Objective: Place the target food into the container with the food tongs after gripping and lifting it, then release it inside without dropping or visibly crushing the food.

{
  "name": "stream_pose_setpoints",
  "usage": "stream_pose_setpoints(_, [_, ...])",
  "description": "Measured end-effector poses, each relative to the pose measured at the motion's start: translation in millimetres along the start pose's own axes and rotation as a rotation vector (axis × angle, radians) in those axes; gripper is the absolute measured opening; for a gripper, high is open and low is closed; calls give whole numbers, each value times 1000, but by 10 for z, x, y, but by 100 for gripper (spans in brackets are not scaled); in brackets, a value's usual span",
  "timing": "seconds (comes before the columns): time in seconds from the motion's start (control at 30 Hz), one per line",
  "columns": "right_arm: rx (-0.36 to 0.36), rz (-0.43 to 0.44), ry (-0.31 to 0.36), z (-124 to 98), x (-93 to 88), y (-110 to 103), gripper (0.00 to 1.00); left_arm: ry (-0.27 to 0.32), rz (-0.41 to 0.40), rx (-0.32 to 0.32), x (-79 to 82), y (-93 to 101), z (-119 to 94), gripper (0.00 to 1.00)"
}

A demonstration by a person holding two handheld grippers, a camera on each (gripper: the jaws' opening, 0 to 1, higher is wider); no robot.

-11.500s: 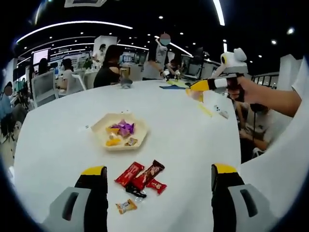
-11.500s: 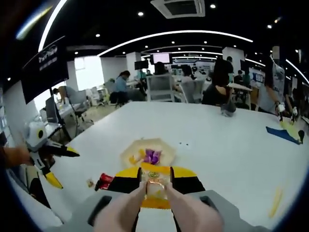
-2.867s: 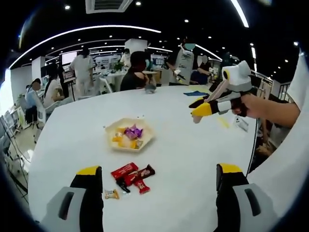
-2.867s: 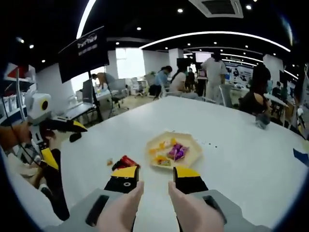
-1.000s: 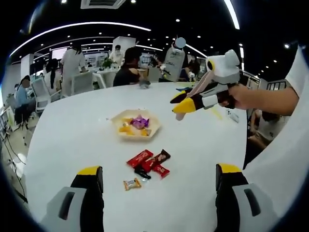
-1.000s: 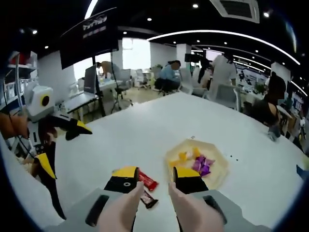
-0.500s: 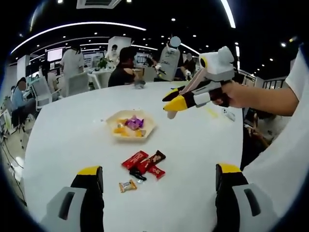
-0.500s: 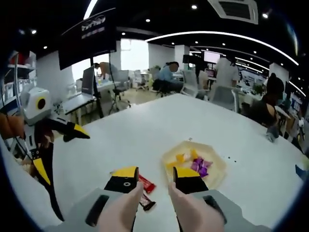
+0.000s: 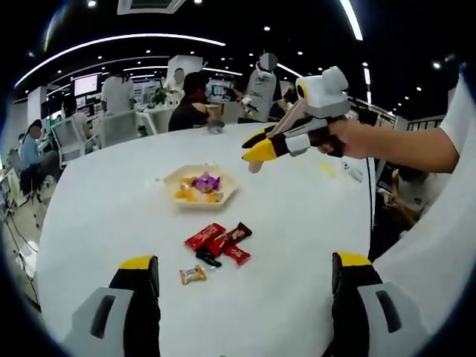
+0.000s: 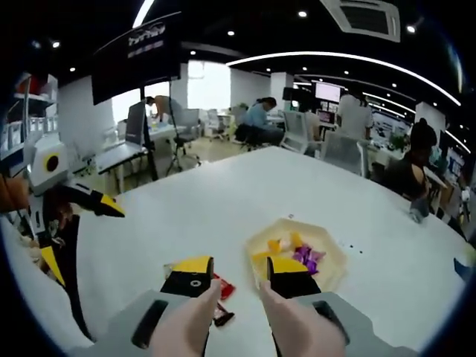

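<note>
A pale hexagonal plate point(image 9: 170, 181) with purple and orange wrapped candies point(image 9: 204, 181) sits mid-table. In front of it lie red and brown snack bars point(image 9: 219, 241) and a small wrapped candy point(image 9: 193, 274). My left gripper point(image 9: 245, 262) is wide open and empty, low near the table's front. My right gripper point(image 9: 258, 144), held by a hand, hovers right of the plate above the table. In the right gripper view my right gripper point(image 10: 239, 271) stands open with beige tongs point(image 10: 187, 318) along its jaws and nothing between them. The plate point(image 10: 335, 254) lies just beyond its right jaw, a red bar point(image 10: 224, 288) between the jaws.
The round white table point(image 9: 111, 208) has bare surface around the food. My left gripper point(image 10: 71, 199) appears at the left of the right gripper view. People sit at desks and chairs point(image 10: 335, 149) beyond the far edge. A small item point(image 9: 347, 170) lies at the table's far right.
In the left gripper view my right gripper has moved left, nearer the plate. In the right gripper view the snack bars have slid partly behind my left jaw. Both grippers stay open.
</note>
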State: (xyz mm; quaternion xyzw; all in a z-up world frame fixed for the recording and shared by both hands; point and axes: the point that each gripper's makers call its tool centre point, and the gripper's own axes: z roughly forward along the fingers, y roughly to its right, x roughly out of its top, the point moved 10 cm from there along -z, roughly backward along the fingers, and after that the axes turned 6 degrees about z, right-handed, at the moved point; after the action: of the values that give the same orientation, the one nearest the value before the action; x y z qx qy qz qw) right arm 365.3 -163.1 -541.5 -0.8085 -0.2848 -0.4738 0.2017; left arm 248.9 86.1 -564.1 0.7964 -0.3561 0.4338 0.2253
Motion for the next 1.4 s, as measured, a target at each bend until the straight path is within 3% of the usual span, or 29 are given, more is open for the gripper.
stream_pose_setpoints(0.17, [-7, 4, 20, -23, 42, 39, 28, -20, 17, -4, -32, 40, 1, 97])
stream_pose_setpoints(0.47, [-18, 38, 24, -50, -1, 162, 28, 8, 27, 36, 53, 57, -95, 97])
stream_pose_setpoints(0.67, [6, 37, 7, 48, -41, 122, 28, -10, 13, 43, 20, 74, -78, 96])
stream_pose_setpoints(1.1, [132, -13, -87, 347, -348, -42, 27, -7, -26, 72, -103, 57, -194, 96])
stream_pose_setpoints(1.4, [249, -136, -110, 506, -535, -147, 27, -14, -67, 76, -181, 80, -234, 97])
